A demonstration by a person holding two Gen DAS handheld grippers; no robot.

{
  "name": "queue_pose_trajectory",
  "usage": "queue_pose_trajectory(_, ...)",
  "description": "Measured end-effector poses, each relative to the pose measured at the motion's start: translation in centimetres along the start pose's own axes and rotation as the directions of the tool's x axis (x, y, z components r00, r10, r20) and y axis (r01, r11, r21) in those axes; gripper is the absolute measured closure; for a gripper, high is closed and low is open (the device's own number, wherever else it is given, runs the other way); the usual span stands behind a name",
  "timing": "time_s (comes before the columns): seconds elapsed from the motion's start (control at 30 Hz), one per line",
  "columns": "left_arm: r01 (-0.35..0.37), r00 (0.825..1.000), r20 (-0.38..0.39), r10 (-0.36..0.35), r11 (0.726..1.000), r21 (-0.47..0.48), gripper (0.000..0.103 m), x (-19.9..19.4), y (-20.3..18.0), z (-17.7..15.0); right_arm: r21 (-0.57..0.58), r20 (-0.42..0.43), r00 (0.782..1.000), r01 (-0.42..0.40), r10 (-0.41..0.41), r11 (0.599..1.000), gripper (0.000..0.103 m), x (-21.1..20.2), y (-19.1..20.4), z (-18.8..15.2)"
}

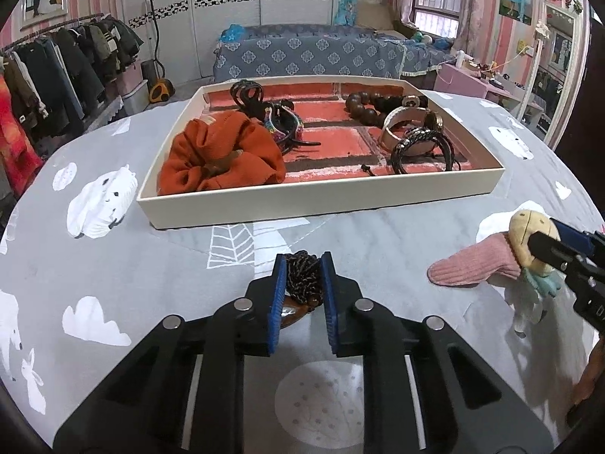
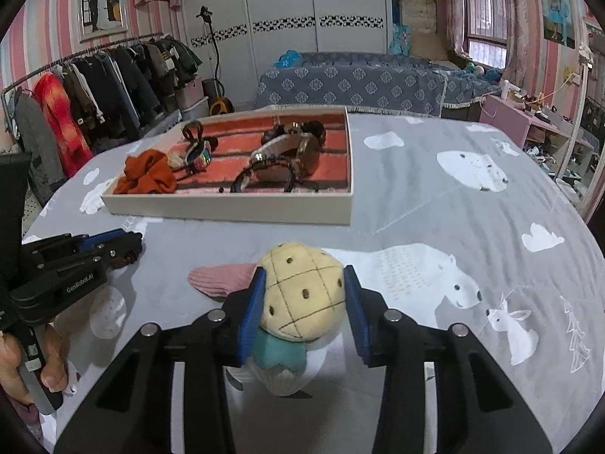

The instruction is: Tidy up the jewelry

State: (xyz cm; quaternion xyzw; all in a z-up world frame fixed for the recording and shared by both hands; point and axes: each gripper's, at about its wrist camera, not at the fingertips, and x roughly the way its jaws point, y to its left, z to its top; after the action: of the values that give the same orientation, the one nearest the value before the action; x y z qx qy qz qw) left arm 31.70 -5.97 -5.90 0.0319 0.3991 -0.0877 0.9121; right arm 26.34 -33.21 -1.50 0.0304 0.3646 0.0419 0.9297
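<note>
1. The left gripper (image 1: 302,276) has its fingers clamped on a dark braided hair tie (image 1: 302,278) lying on the bench (image 1: 378,242), near its front edge.
2. The right gripper (image 2: 302,302) has its fingers closed against a plush pineapple hair clip (image 2: 302,295).
3. The tray (image 1: 321,200) sits beyond both, toward the far edge.

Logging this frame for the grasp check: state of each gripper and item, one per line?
left gripper: shut on dark braided hair tie
right gripper: shut on pineapple plush
pink knit piece: flat on cloth, attached beside plush
tray: open, on table
orange scrunchie: lying in tray
</note>
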Motion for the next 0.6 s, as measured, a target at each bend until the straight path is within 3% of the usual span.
queue_pose_trajectory(0.1,0.005,1.0,0.013,-0.005,1.0,-0.008,0.087,-0.7,0.3,0.3,0.01,0.023,1.0,-0.01,0.01,1.0,0.062,-0.8,-0.2,0.5)
queue_pose_trajectory(0.13,0.006,1.0,0.015,-0.006,1.0,-0.009,0.097,-0.8,0.3,0.4,0.01,0.031,0.999,-0.011,0.011,1.0,0.062,-1.1,-0.2,0.7)
queue_pose_trajectory(0.2,0.013,1.0,0.017,-0.013,1.0,-0.012,0.103,-1.2,0.5,0.7,0.011,0.053,0.999,-0.014,0.013,1.0,0.062,-1.7,-0.2,1.1)
queue_pose_trajectory(0.6,0.03,0.997,0.069,-0.026,0.998,-0.059,0.103,-3.6,3.6,3.0,0.047,0.135,0.989,-0.065,0.058,0.997,0.062,-3.3,-0.2,3.7)
